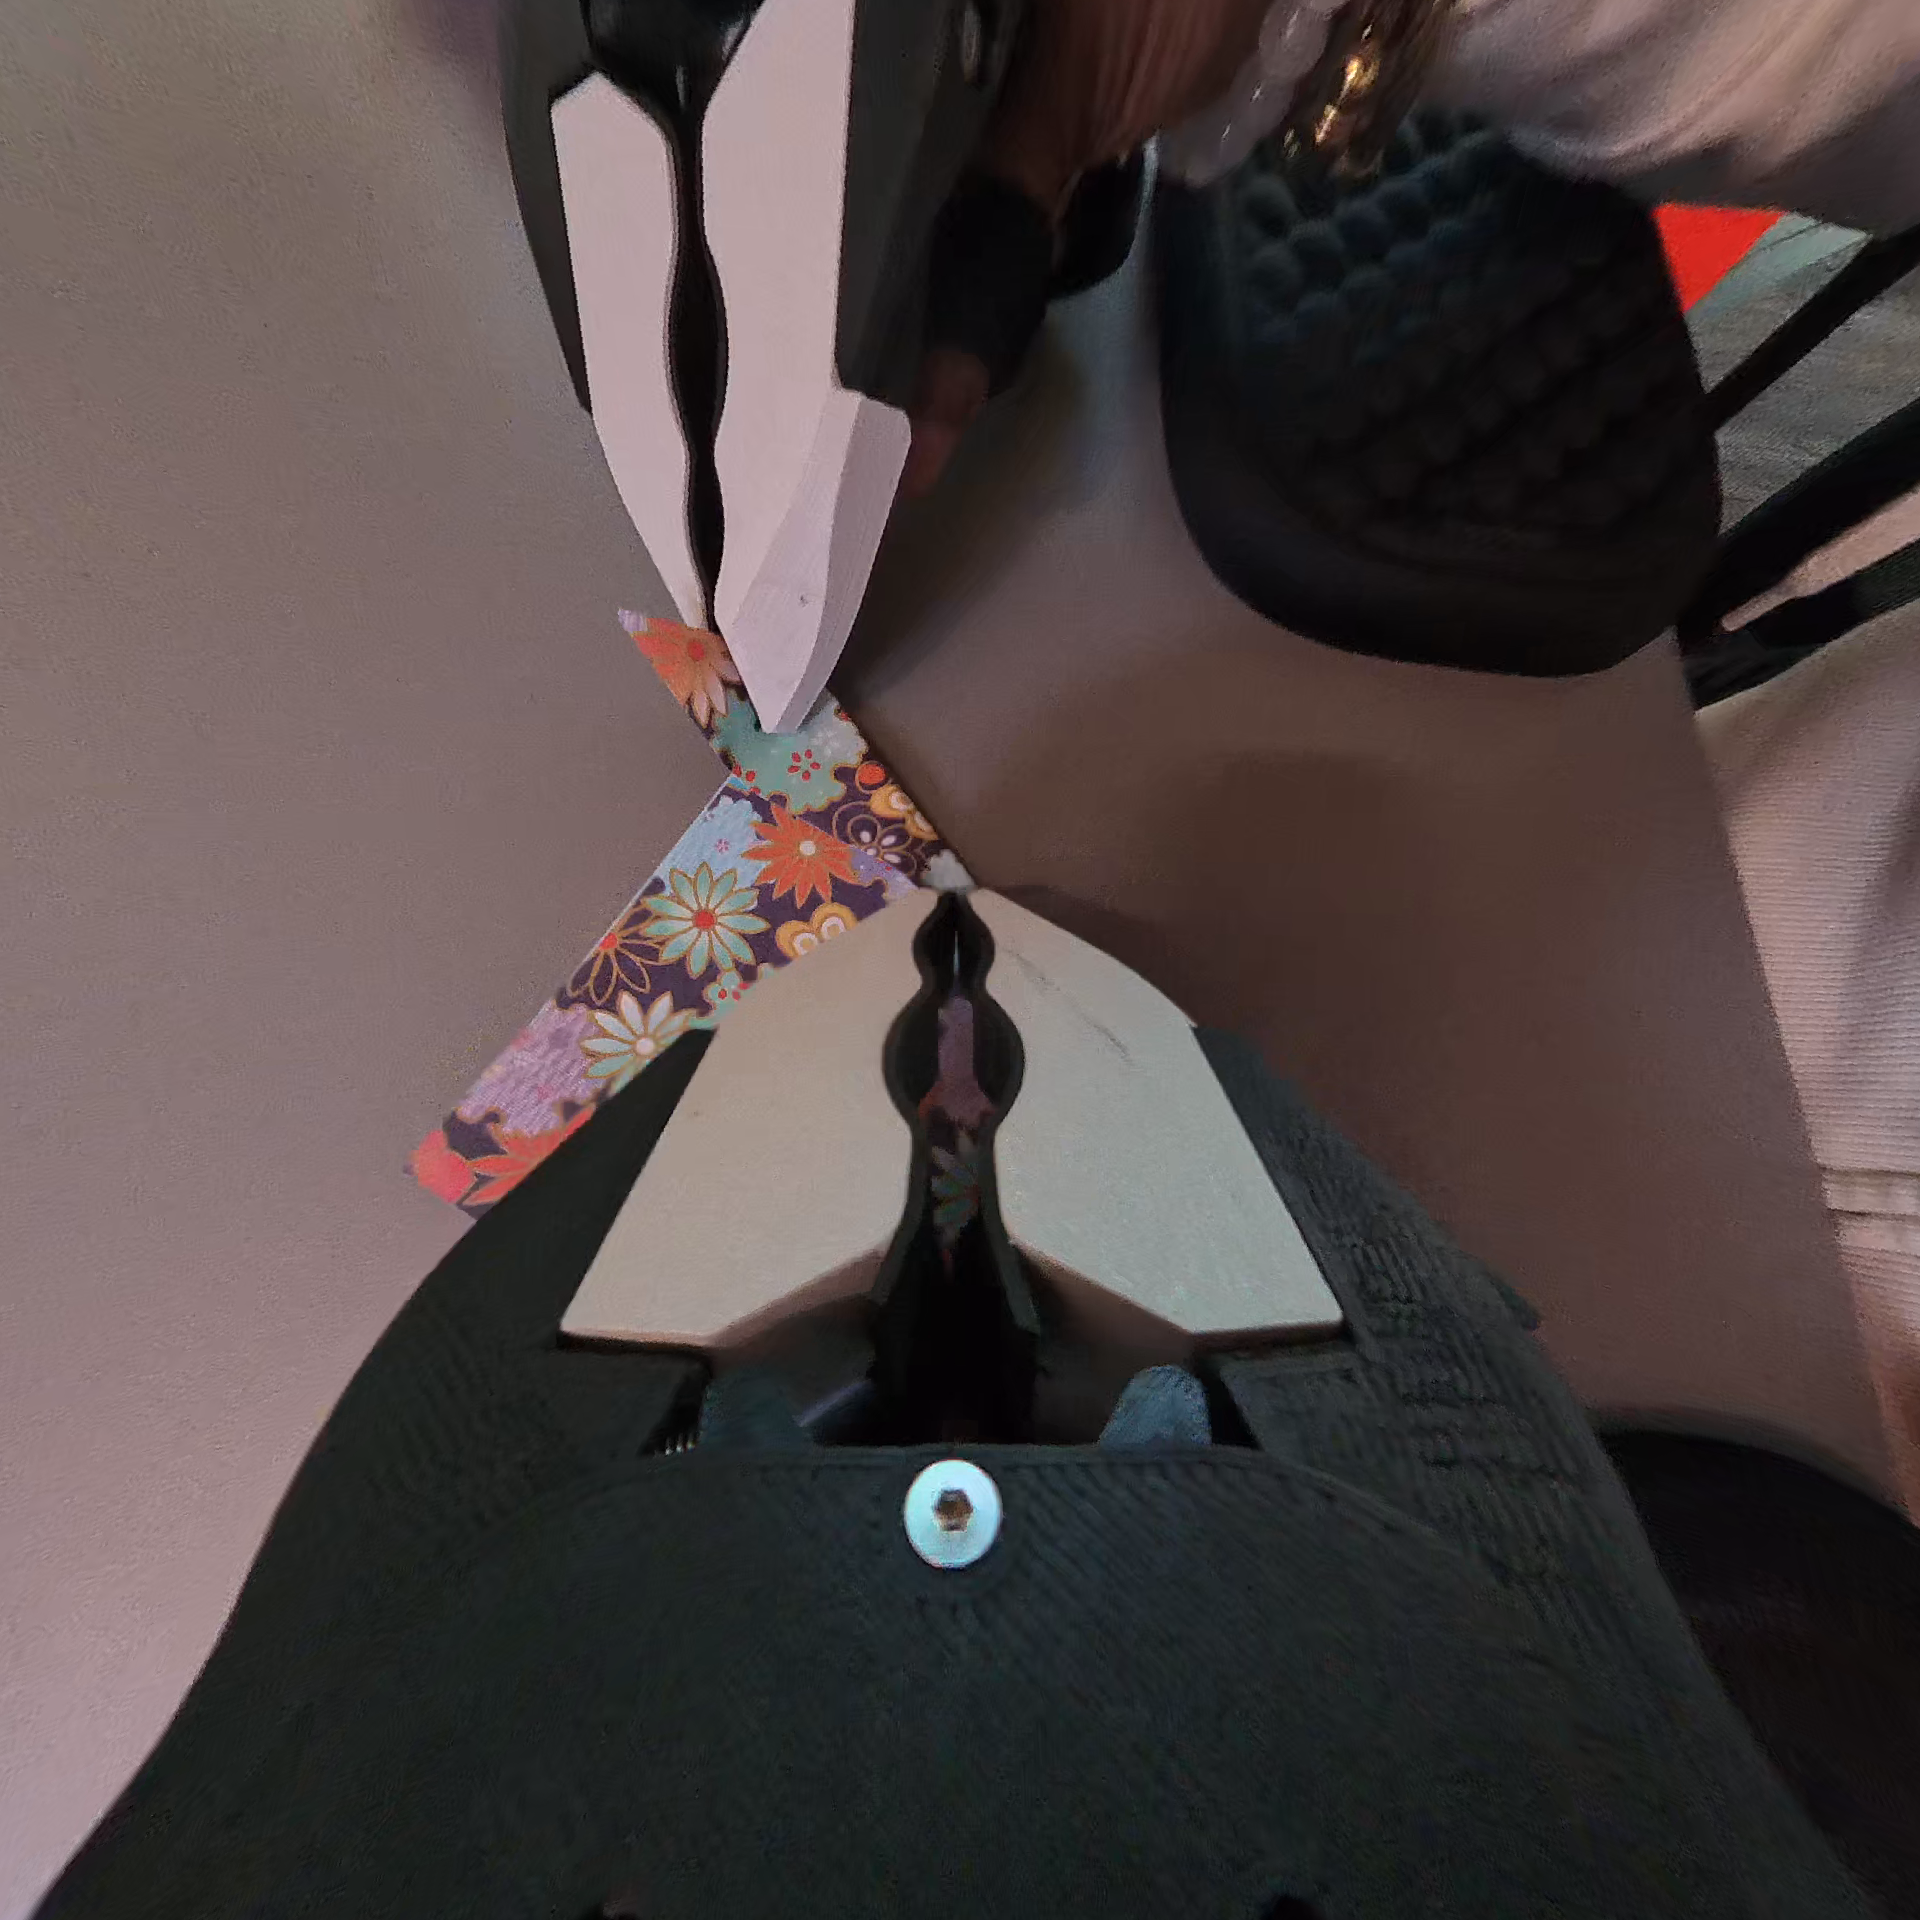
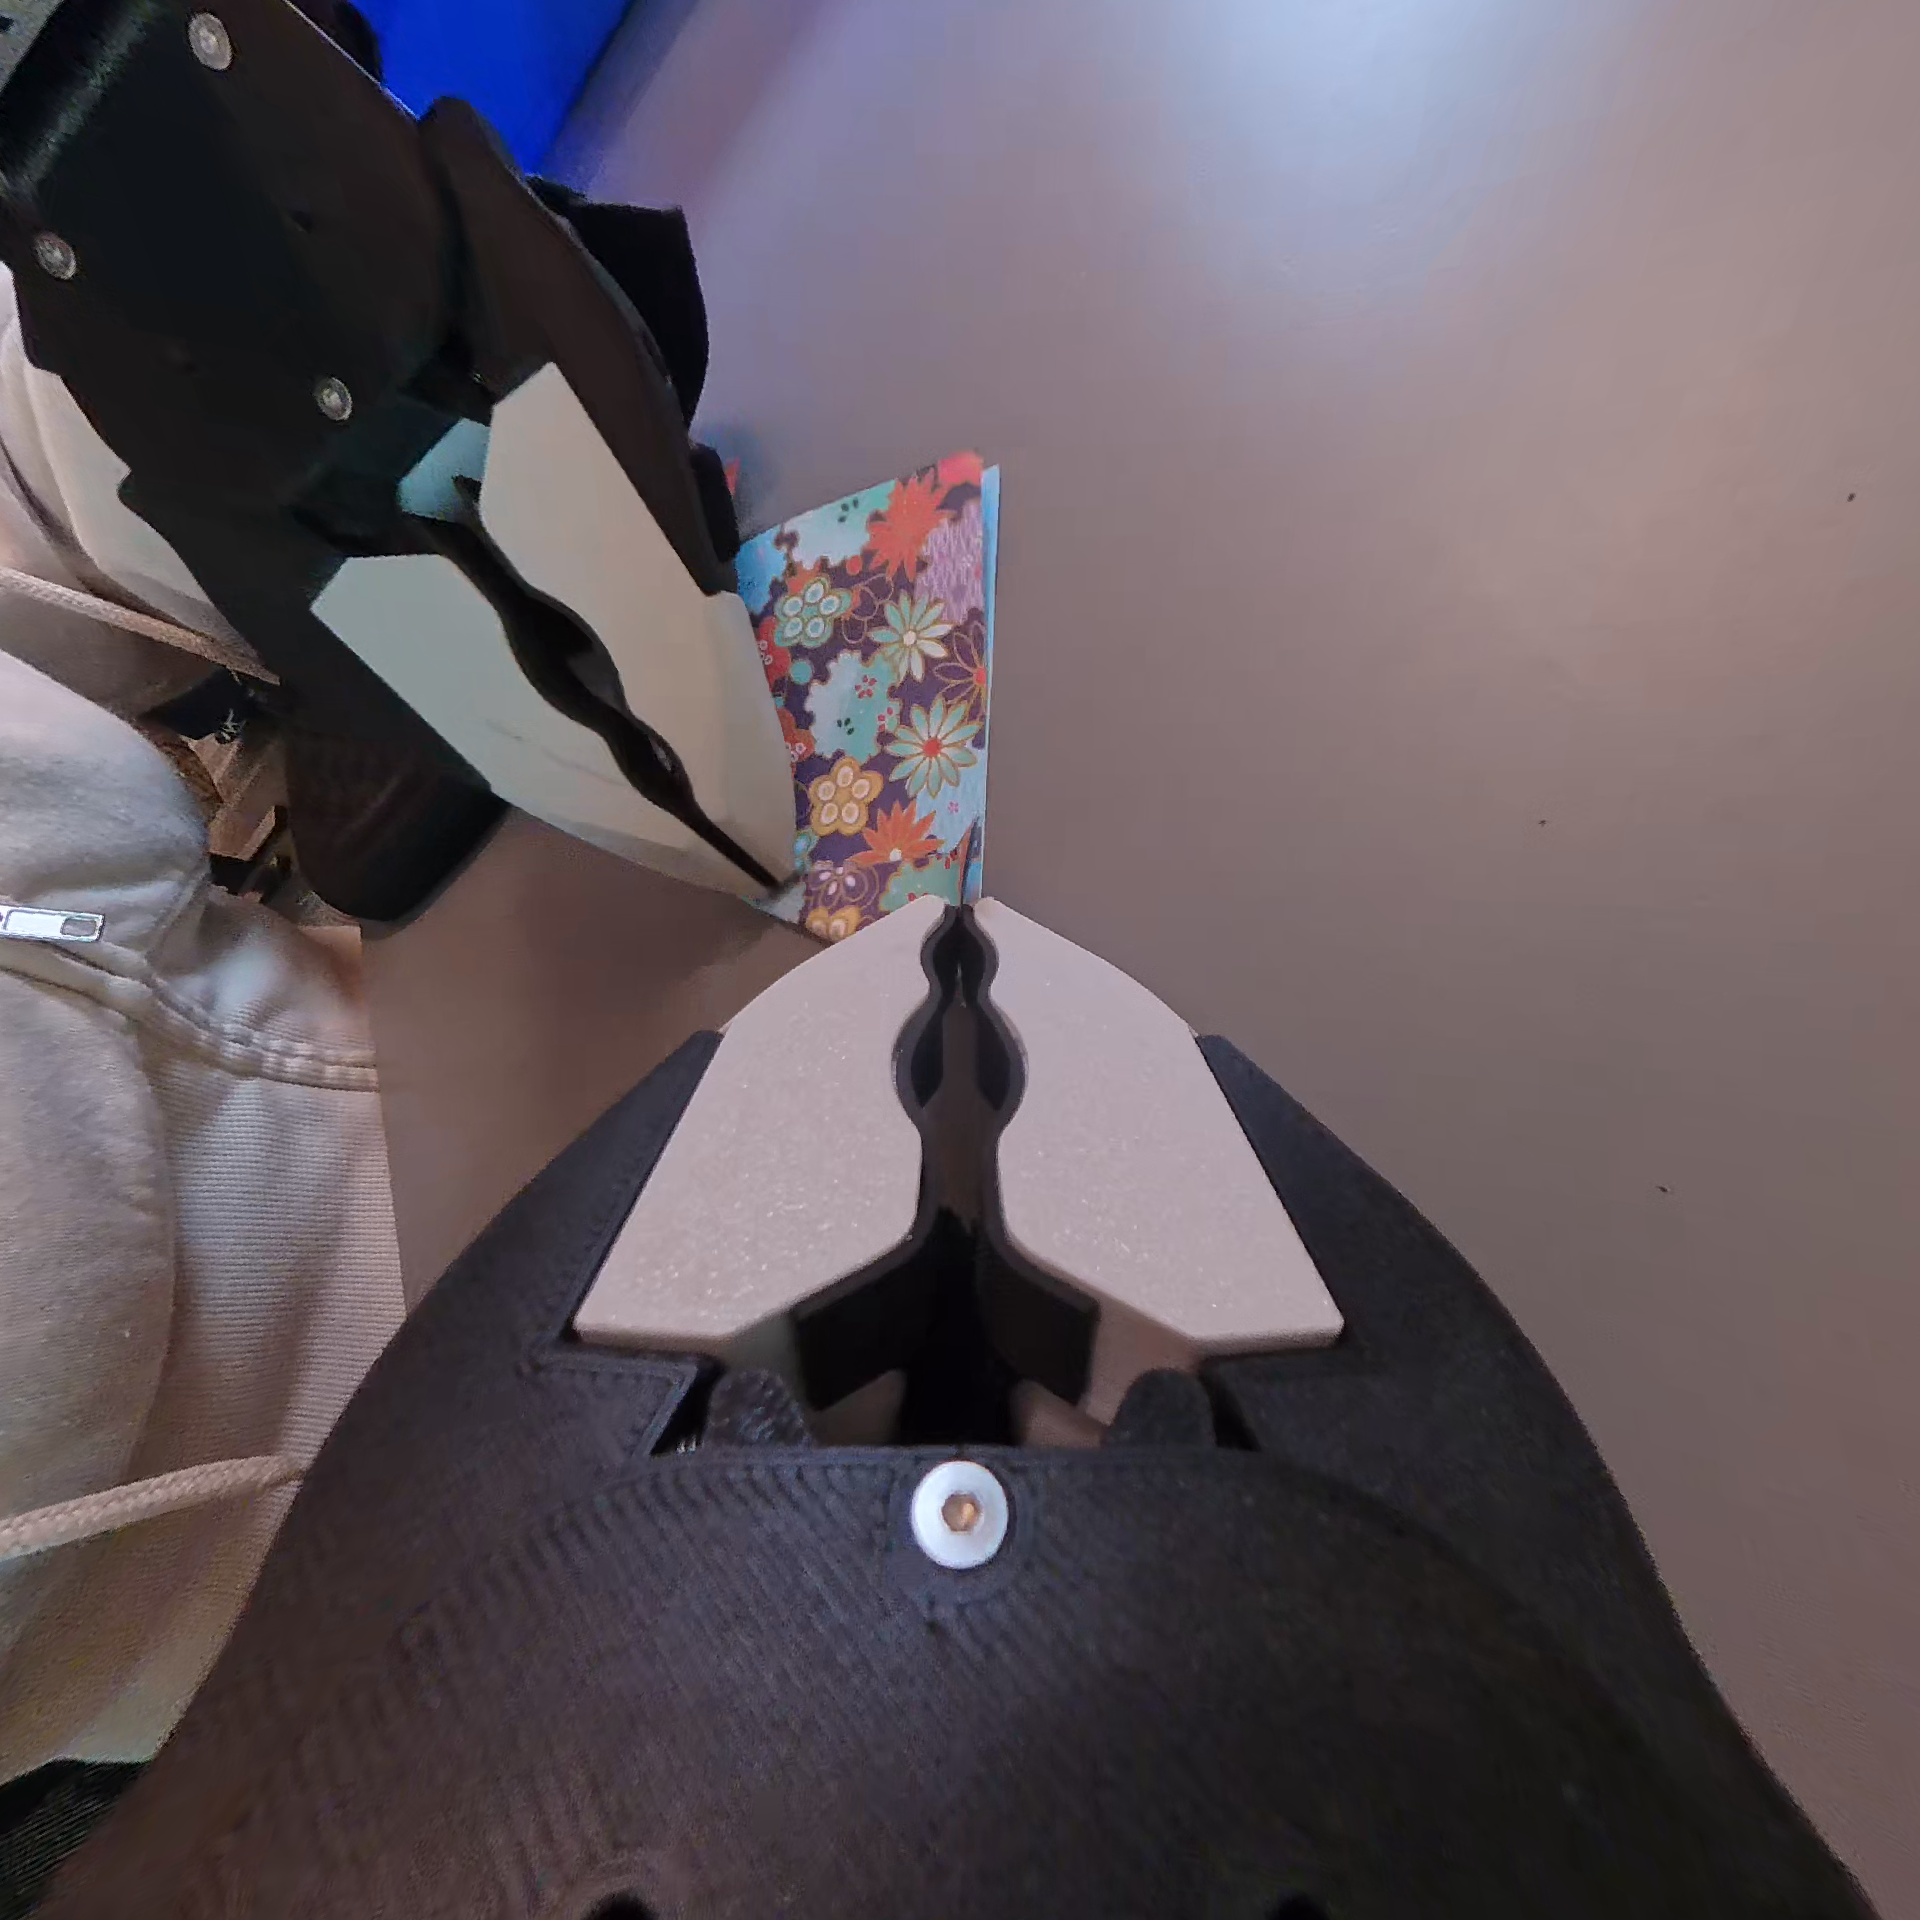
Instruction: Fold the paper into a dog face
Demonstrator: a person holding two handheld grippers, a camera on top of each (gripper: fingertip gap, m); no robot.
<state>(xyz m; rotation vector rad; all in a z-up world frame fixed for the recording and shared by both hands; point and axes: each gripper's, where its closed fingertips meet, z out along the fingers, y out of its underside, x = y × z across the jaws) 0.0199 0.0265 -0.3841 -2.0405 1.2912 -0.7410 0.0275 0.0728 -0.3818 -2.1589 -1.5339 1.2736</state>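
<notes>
The floral paper (image 1: 764,883), a folded sheet printed with orange, teal and purple blossoms, sits at the centre of my left wrist view, pinched between 2 grippers and held off the pale tabletop (image 1: 260,623). In this frame its folded strips cross in an X shape, with 1 arm running down to the lower left and another reaching up toward the middle. My left gripper (image 1: 951,899), filling the lower half of the frame, has its pale fingers pressed together on the paper, and a sliver of the pattern shows in the slot between them. My right gripper (image 1: 753,686) comes down from the upper left of the frame, its fingers closed on the upper end of the sheet.

In the right wrist view the paper (image 2: 904,696) stands upright just above centre, a light blue underside showing along its right edge. My right gripper (image 2: 961,906) meets its lower edge, fingertips shut on it. The left gripper (image 2: 774,883) enters from the upper left and clamps the sheet's lower left corner.

A beige sleeve (image 2: 125,1039) (mine, drawstring dangling) fills the left edge of that frame. A black knitted item (image 1: 1455,416) lies at the upper right of the left view.
</notes>
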